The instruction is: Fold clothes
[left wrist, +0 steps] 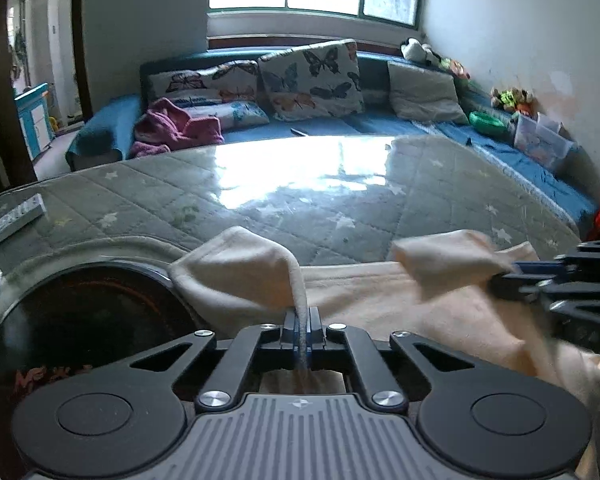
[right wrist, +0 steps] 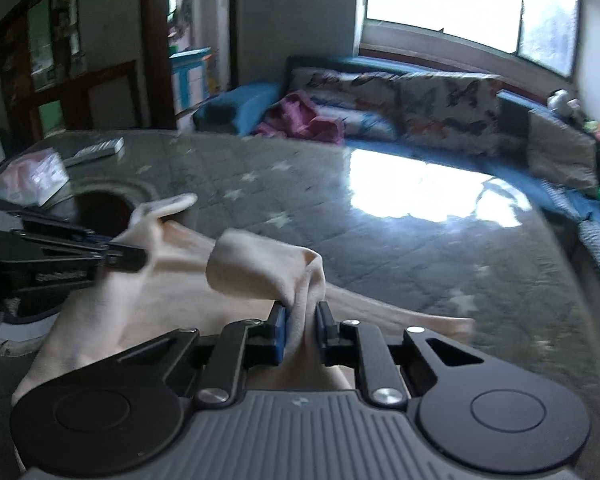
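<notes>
Beyond both claws, the quilted table (left wrist: 284, 196) spreads bare toward the sofa (left wrist: 340, 128); low in frame, the left claw (left wrist: 302, 320) is clamped on the cream cloth (left wrist: 400, 296); the right claw (right wrist: 302, 316) pinches another bunched fold.

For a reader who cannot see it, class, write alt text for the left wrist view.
The left tool is shut on a fold of cream cloth lying on a glass-topped table. The right tool pinches another fold at the right edge. Behind is a blue sofa with butterfly cushions.
</notes>
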`<state>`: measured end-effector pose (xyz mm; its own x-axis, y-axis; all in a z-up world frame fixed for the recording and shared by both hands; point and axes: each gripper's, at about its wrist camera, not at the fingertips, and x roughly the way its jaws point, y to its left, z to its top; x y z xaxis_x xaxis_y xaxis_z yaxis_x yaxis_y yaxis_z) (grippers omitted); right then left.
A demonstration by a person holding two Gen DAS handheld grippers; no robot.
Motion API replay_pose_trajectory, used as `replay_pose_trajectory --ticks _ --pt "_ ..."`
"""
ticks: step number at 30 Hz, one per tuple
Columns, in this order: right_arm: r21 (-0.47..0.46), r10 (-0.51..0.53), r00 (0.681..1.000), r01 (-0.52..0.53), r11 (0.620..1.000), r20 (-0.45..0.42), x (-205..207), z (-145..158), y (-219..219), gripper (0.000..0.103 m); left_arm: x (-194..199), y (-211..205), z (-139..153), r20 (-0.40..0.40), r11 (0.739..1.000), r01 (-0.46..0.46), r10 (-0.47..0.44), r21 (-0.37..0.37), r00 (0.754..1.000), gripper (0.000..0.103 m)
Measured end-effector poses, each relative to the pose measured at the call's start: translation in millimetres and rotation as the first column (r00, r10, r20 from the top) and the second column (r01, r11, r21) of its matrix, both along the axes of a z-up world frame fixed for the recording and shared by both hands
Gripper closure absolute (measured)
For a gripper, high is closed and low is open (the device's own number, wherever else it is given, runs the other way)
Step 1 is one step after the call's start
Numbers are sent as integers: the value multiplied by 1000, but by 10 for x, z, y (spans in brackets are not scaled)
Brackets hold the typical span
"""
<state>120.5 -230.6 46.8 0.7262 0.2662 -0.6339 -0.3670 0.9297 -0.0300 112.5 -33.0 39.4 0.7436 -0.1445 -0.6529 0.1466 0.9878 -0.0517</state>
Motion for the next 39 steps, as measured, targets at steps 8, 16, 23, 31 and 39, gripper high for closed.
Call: replay_pose_trajectory --ticks 8,16,23,31,39 --pt "70 -229 966 222 973 119 -566 295 -695 90 -377 255 222 72 997 -78 79 -19 994 100" --pt "139 -484 873 473 870 59 -1233 132 -1551 88 -908 595 241 76 982 -180 184 -51 980 100" --pt "53 -605 796 605 795 -5 -1437 -160 -2054 78 -1481 845 176 47 964 -262 264 -54 963 100" --pt "65 -537 843 535 842 18 -1587 -55 -1914 56 -1761 884 223 33 962 -270 271 -26 962 97" --pt "110 -167 986 169 980 -21 -1599 93 -1145 49 -1984 389 466 101 999 4 1 -46 995 85"
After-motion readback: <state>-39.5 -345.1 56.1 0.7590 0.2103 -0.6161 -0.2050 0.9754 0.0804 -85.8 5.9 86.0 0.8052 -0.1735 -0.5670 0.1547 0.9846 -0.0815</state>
